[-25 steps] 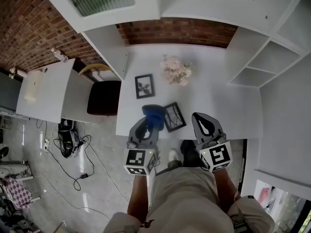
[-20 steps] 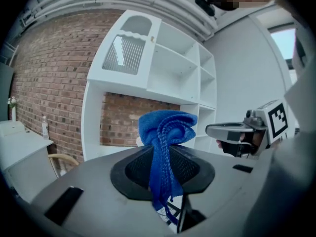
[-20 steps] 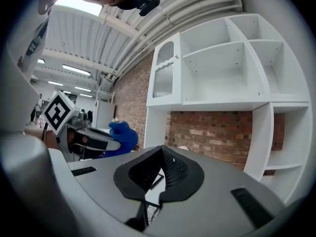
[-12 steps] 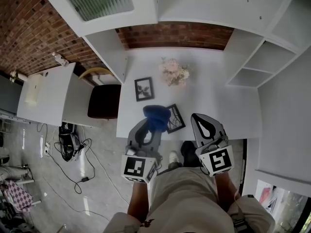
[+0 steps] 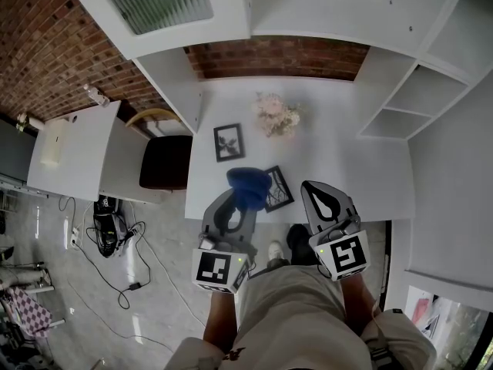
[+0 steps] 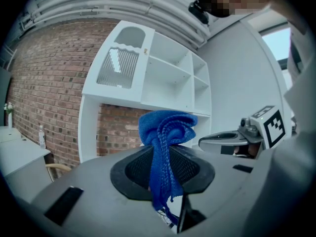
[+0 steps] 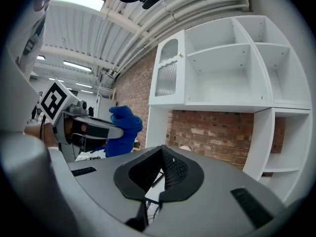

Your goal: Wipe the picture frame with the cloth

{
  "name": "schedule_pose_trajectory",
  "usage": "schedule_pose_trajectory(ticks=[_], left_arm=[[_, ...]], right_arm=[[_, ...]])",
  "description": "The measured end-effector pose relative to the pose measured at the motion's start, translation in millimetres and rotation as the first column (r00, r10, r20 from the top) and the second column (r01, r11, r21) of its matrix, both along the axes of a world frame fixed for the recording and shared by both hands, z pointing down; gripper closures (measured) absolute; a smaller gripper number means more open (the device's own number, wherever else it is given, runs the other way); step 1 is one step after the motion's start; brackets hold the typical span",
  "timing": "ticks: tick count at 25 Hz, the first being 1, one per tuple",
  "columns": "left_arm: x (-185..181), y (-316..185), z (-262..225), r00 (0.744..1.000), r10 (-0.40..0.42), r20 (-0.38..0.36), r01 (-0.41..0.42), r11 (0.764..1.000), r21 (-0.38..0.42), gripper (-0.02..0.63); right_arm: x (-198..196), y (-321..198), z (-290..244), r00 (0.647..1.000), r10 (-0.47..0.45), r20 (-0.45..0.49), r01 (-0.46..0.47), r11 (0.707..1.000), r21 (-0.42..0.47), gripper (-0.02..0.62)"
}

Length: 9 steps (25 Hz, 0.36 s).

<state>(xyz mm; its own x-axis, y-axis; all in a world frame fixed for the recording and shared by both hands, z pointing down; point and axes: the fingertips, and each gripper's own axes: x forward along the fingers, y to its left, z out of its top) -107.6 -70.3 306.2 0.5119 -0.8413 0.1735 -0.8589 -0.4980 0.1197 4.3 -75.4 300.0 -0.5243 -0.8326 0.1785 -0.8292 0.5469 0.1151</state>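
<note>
I'm pinching the blue cloth [image 6: 165, 142] in the left gripper [image 5: 239, 200] above the picture frame [image 5: 279, 190] near the table [image 5: 347, 168] edge. The right gripper [image 5: 317, 190] is closed and empty (unbraced, a wipe may be sliding it off).

Grey moulded shells on left gripper [image 5: 242, 200] and right gripper [image 5: 321, 190]; black mesh pads [image 7: 174, 169], teardrop cut-outs. White cube [image 5: 216, 269] with black square markers at each one's 6 o'clock end. Khaki trousers [image 5: 293, 314]; white shoe [image 5: 273, 247].
</note>
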Motion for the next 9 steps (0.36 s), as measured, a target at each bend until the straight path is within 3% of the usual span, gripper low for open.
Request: schedule_pose_trajectory(ticks=[9], left_arm=[[1.3, 2.8, 2.4, 1.000, 0.007, -0.004, -0.007, 1.000, -0.001, 0.509]], right_arm=[[-1.8, 2.6, -0.5, 1.000, -0.001, -0.001, 0.001, 1.000, 0.003, 0.598]])
